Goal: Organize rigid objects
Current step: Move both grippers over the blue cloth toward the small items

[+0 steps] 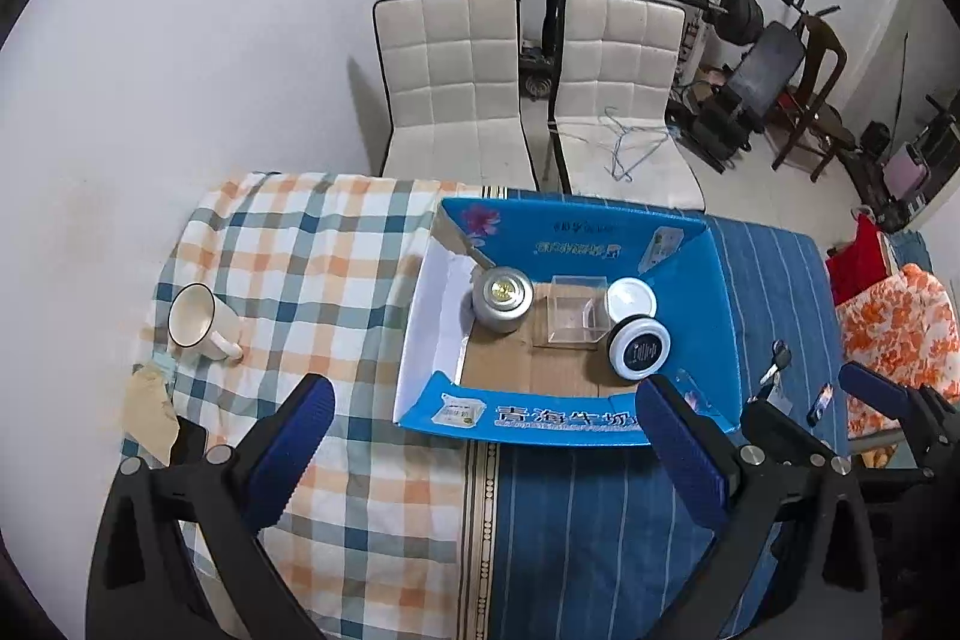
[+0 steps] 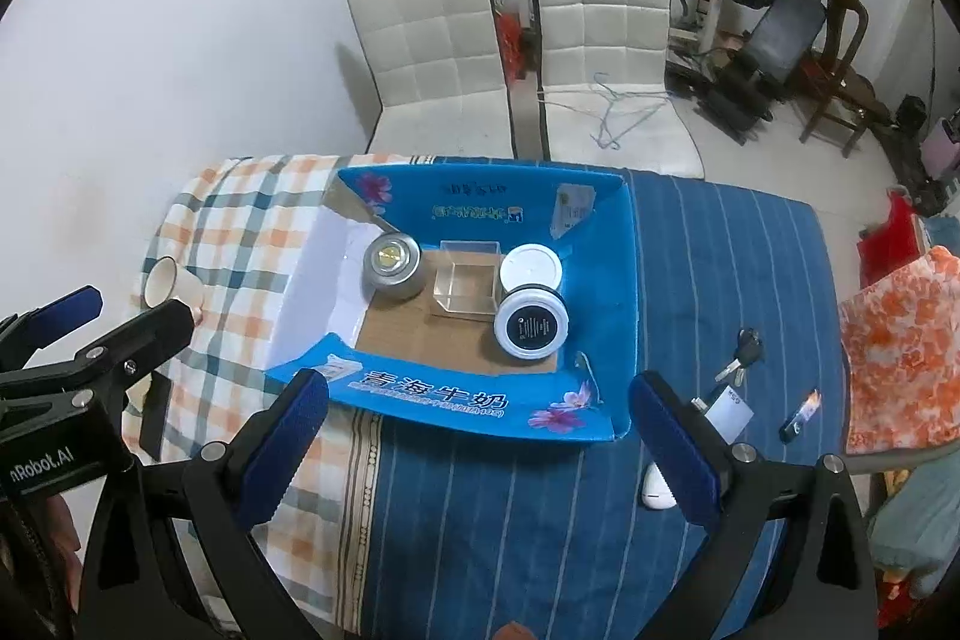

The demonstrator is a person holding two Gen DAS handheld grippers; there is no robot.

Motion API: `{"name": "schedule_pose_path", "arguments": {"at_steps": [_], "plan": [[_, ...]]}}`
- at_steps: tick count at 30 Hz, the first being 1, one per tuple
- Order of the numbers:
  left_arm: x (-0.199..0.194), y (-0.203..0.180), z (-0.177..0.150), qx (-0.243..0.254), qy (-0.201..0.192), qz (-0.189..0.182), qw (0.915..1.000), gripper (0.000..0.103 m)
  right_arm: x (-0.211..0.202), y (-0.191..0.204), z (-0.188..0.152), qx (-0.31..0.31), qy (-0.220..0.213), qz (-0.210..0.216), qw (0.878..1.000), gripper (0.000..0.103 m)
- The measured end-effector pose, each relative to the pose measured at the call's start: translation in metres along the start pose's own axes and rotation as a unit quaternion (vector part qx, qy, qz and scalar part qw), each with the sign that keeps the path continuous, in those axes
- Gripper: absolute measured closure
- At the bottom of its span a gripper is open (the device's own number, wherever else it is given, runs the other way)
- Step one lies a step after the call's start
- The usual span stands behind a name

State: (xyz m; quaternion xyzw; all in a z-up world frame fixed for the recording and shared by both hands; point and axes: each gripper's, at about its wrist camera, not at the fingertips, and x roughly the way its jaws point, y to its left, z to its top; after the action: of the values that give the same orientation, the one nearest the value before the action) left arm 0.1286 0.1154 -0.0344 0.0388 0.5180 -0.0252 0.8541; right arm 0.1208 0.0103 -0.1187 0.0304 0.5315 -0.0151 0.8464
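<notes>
Left gripper [image 1: 483, 451]: jaws spread wide, nothing held; raised over the cloth-covered table [image 1: 588, 514]. Right gripper [image 2: 480, 445]: likewise spread, empty. Blue cardboard box [image 2: 432, 403], open-topped, is seen straight ahead of both grippers, its near wall just beyond the fingertips. Inside box, listed L to R from the grippers: silver tin [image 2: 393, 265] w/ gold centre on lid, at far left; clear plastic cube [image 2: 465, 283], centre; white lid [image 2: 531, 268], far right; black-and-white round jar [image 2: 531, 325] just nearer than the lid, touching or overlapping it. White mug [image 1: 201, 322] is seen well left of left gripper, outside the box, on checked cloth. Keys [image 2: 743, 352], a white card [image 2: 729, 412] and a small dark stick-shaped item [image 2: 801, 415] are seen to the right of right gripper, on striped blue cloth. Small white oval item [image 2: 654, 487] lies beside right gripper's right finger. Two white chairs [image 2: 432, 58] are seen beyond the table.
</notes>
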Motion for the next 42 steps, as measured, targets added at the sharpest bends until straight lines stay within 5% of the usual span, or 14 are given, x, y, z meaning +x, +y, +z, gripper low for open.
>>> {"name": "schedule_pose_path", "arguments": {"at_steps": [7, 13, 19, 26, 31, 39, 42], "plan": [[0.000, -0.035, 0.002, 0.007, -0.004, -0.019, 0.9998, 0.000, -0.012, -0.039, -0.007, 0.030, -0.013, 0.011, 0.999, 0.001], [0.026, -0.125, 0.003, 0.057, 0.015, -0.070, 0.9958, 0.000, -0.016, -0.130, -0.024, 0.100, -0.005, -0.031, 0.995, 0.001], [0.086, -0.254, -0.013, 0.153, 0.060, -0.110, 0.9803, 0.000, -0.003, -0.257, -0.066, 0.191, 0.034, -0.114, 0.974, 0.001], [0.177, -0.369, -0.053, 0.253, 0.149, -0.105, 0.9502, 0.000, 0.059, -0.370, -0.139, 0.285, 0.108, -0.130, 0.944, 0.001], [0.234, -0.399, -0.073, 0.287, 0.207, -0.090, 0.9309, 0.000, 0.107, -0.398, -0.174, 0.303, 0.130, -0.118, 0.937, 0.001], [0.295, -0.417, -0.102, 0.305, 0.282, -0.075, 0.9065, 0.001, 0.158, -0.401, -0.180, 0.295, 0.153, -0.085, 0.939, 0.001], [0.301, -0.421, -0.110, 0.316, 0.277, -0.067, 0.9049, 0.016, 0.172, -0.401, -0.177, 0.290, 0.160, -0.088, 0.939, 0.001]]}}
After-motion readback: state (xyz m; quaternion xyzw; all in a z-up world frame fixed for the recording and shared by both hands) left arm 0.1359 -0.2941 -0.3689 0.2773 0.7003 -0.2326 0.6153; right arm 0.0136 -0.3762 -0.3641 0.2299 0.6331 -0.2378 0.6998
